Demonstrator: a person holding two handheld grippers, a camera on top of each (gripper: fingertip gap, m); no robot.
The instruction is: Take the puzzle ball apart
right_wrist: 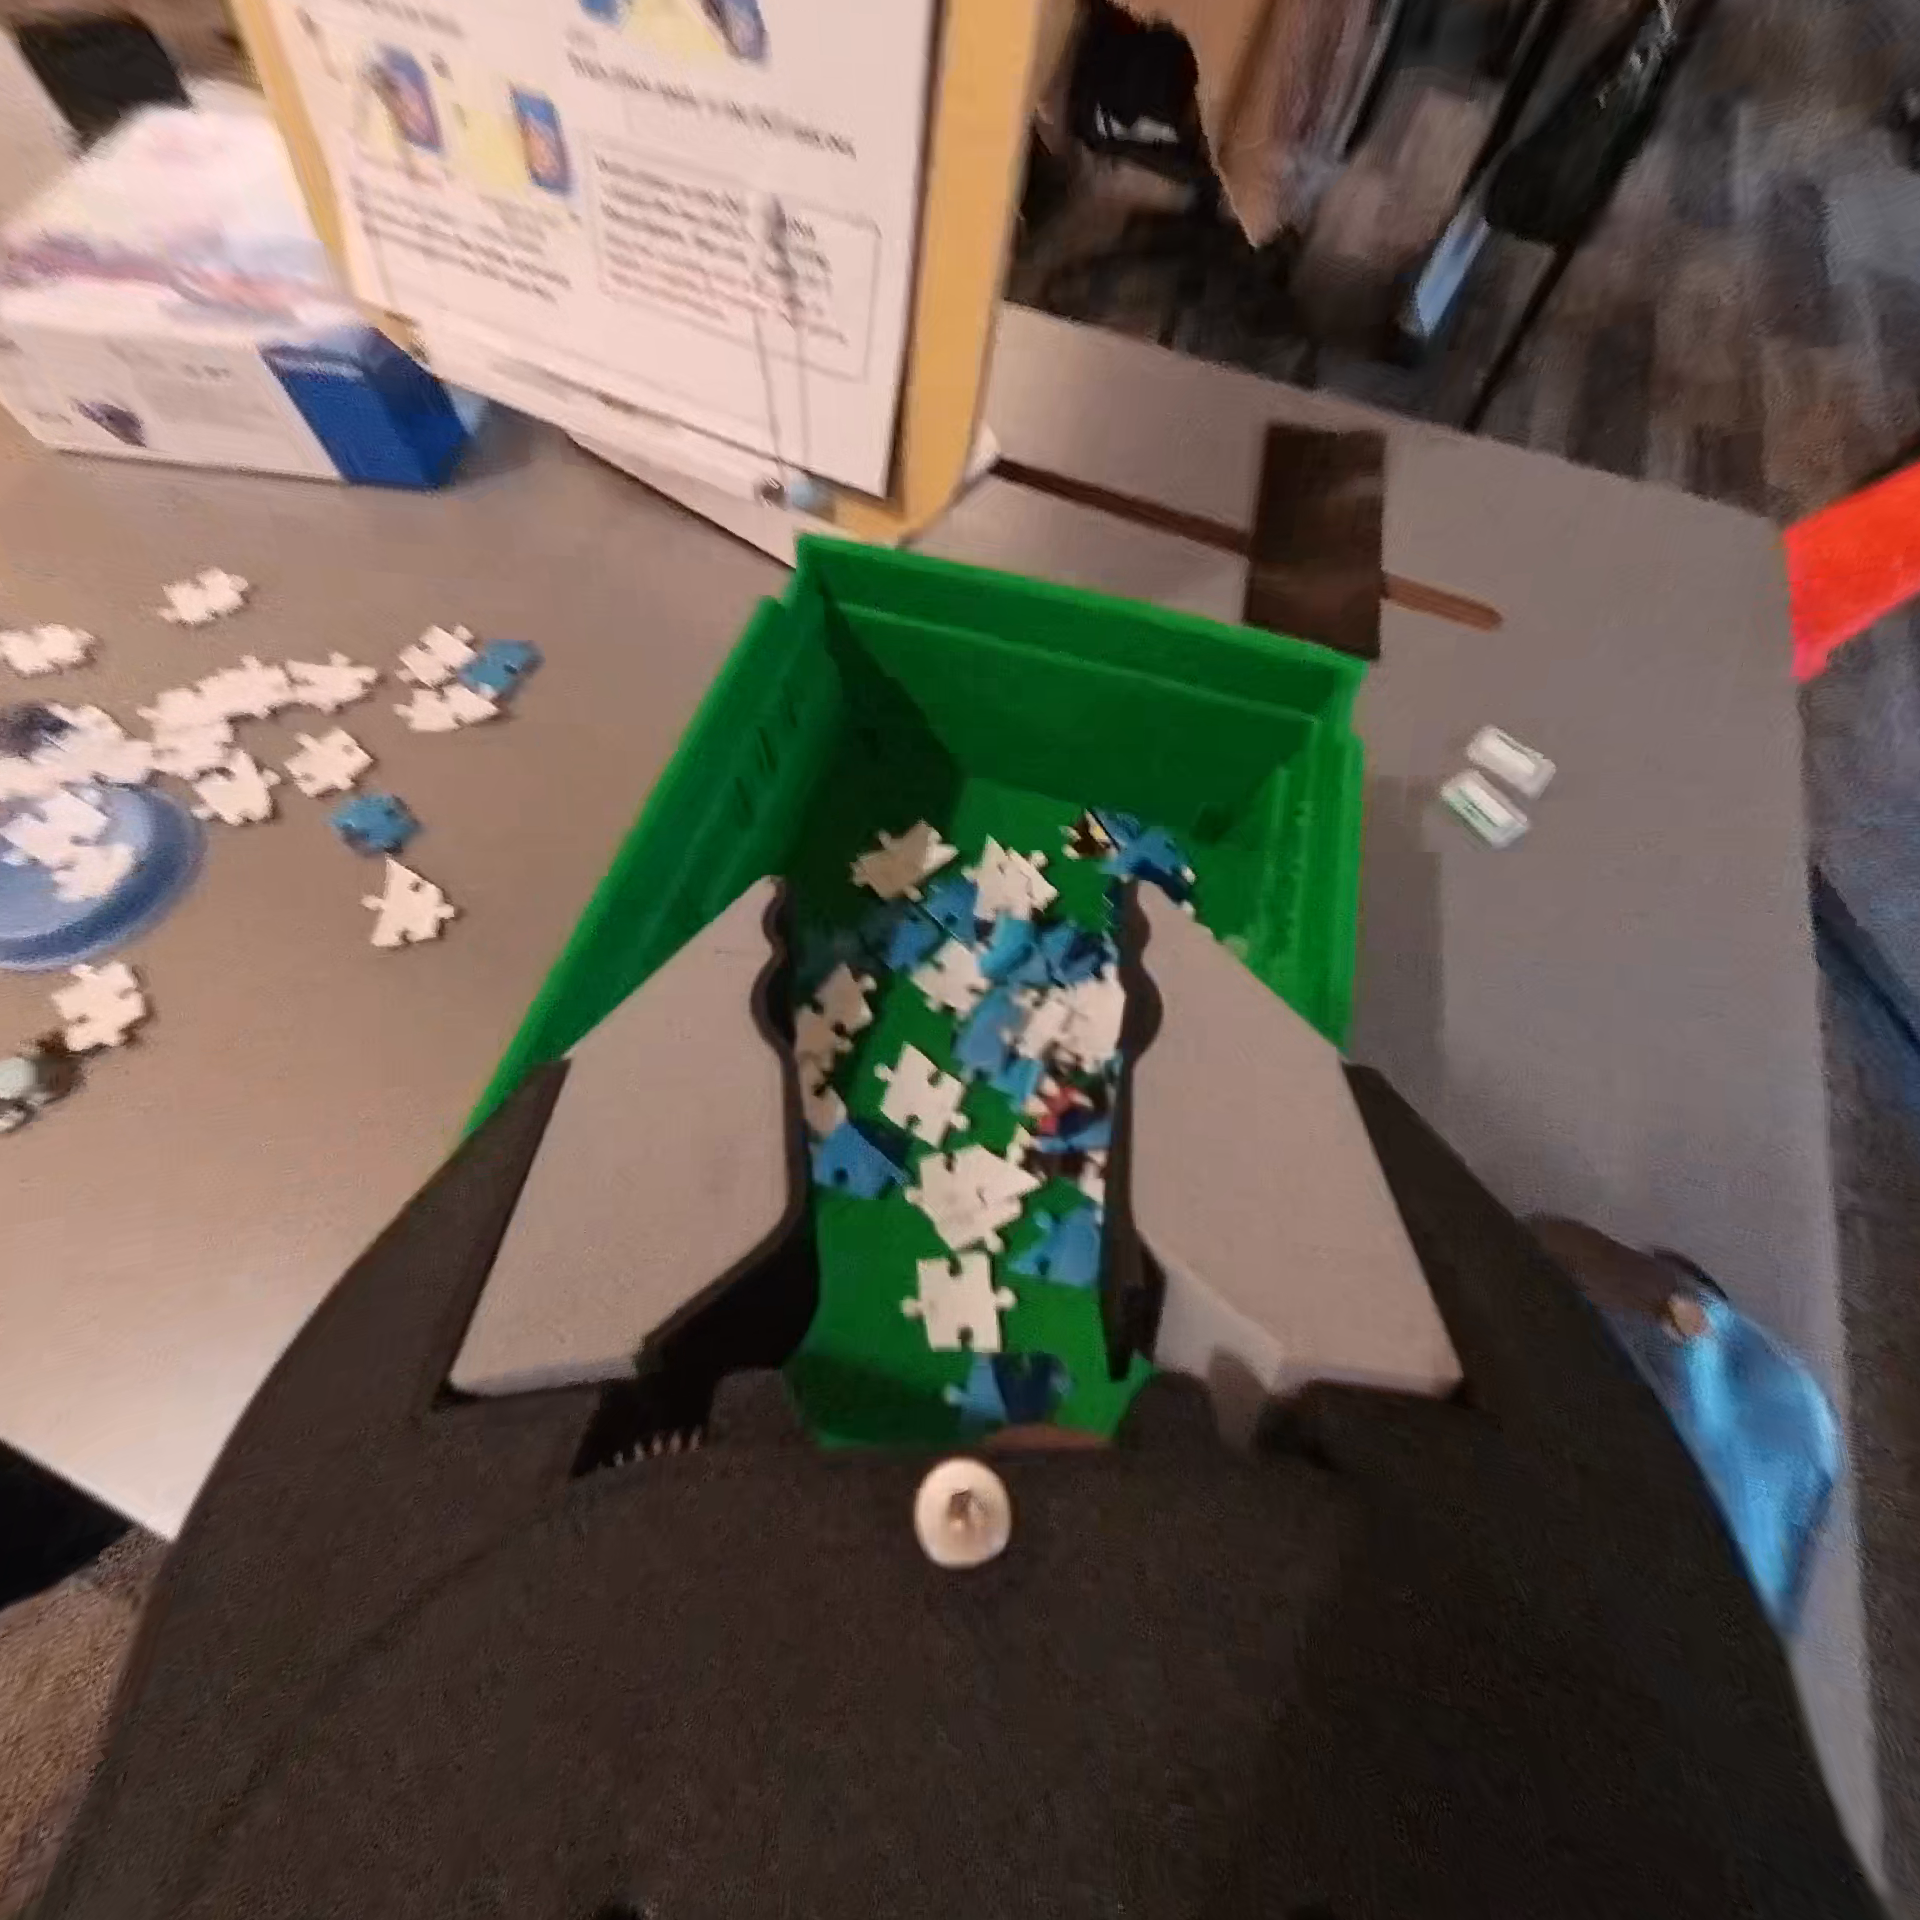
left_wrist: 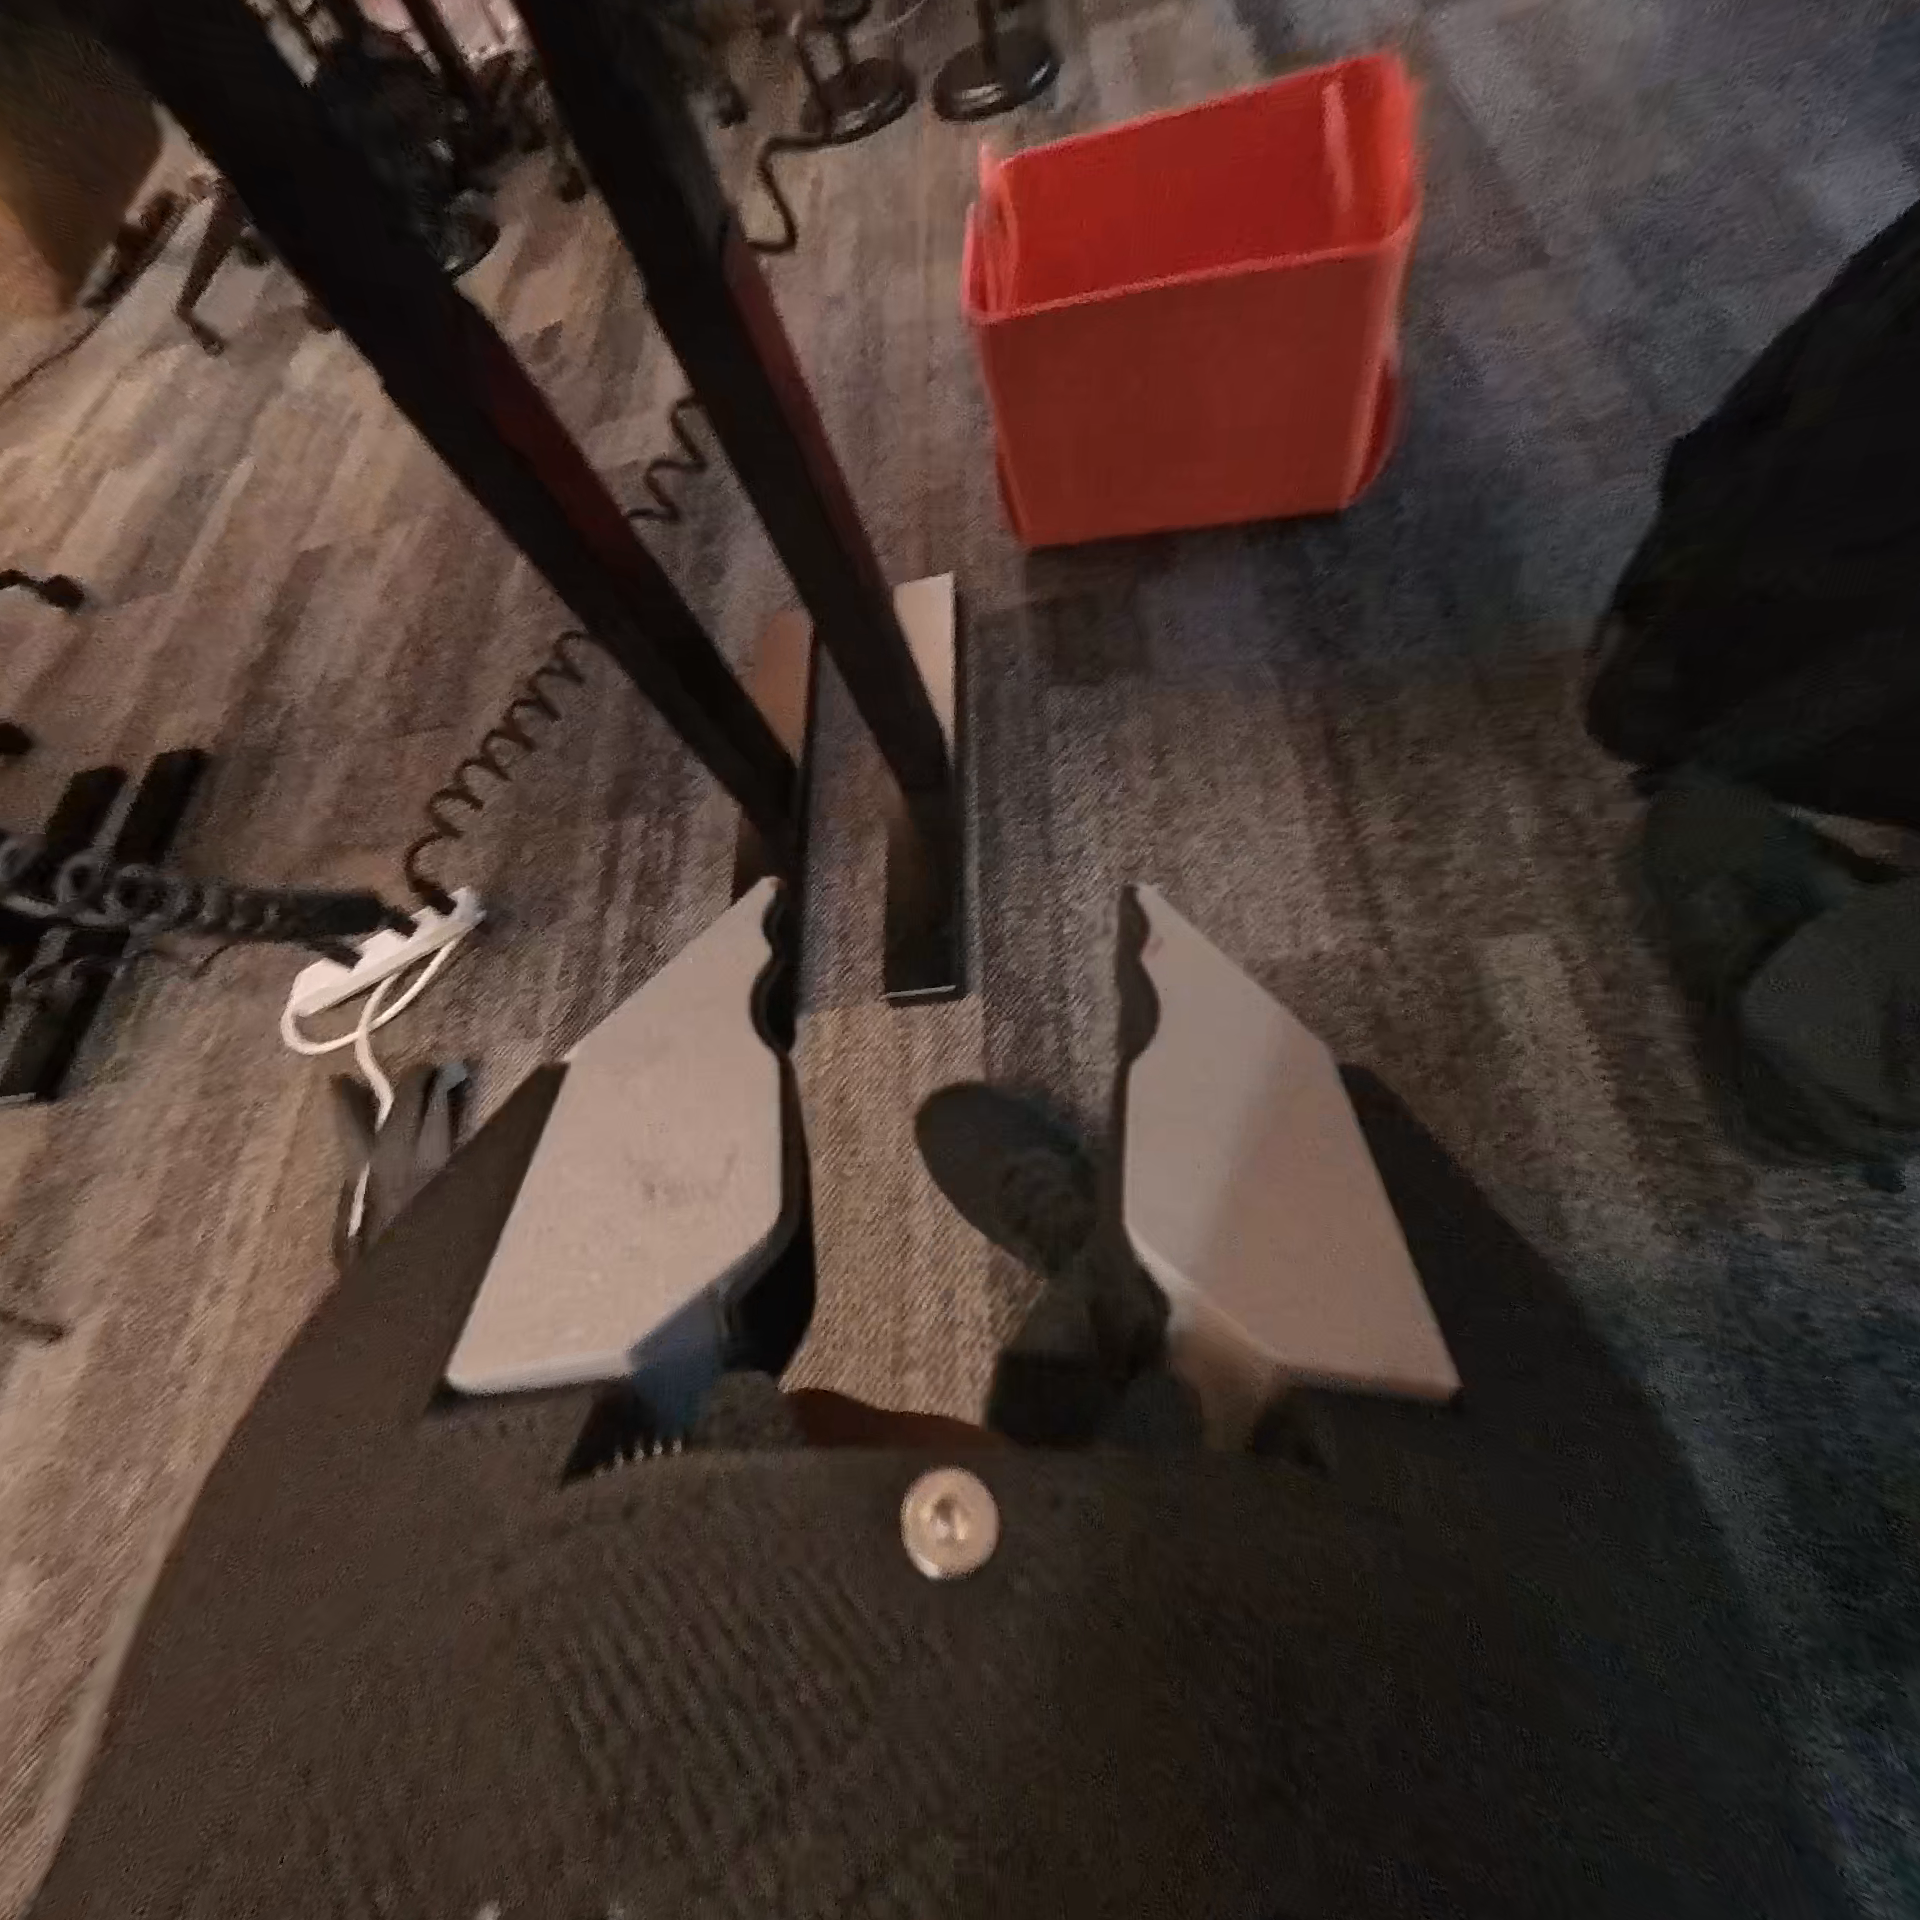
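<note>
Right wrist view: the right gripper [right_wrist: 951, 904] is spread wide, nothing pinched, over the green box [right_wrist: 665, 862] of puzzle pieces [right_wrist: 961, 1049]. That box could be bumped and tipped. The left gripper [left_wrist: 951, 914] is also spread, nothing held, above carpet [left_wrist: 1299, 831].

Below me I see mottled grey carpet [left_wrist: 1299, 831] and black frame legs [left_wrist: 665, 436]; my grey worktop [right_wrist: 312, 1091] backs onto cardboard boxes [right_wrist: 935, 312].

Left gripper [left_wrist: 951, 914] held open and bare over grey carpet [left_wrist: 1299, 831], pointed at black table legs [left_wrist: 894, 727] mid-frame, red bin [left_wrist: 1184, 343] stood upper right, coiled black cord [left_wrist: 499, 758] and white cable [left_wrist: 353, 987] lay left.
</note>
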